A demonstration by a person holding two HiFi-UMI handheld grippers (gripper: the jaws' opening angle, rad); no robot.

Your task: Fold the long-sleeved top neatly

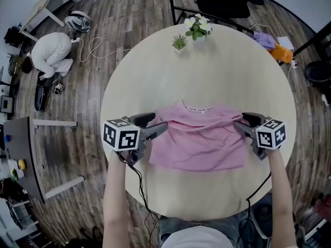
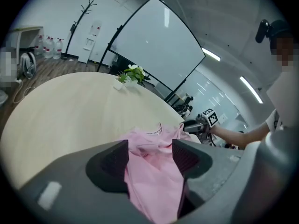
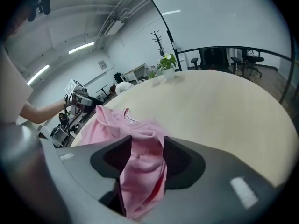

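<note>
Top (image 1: 199,138) on table (image 1: 227,71): side edges clamped by left gripper (image 1: 161,128), right gripper (image 1: 239,122).

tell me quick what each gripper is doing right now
Left gripper: closed on the left edge of the pink fabric long-sleeved top.
Right gripper: closed on the same top's right edge.

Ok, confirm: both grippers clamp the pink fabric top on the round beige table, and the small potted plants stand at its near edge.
No: the head view shows the small potted plants at the round beige table's far edge. The pink fabric top is clamped.
</note>
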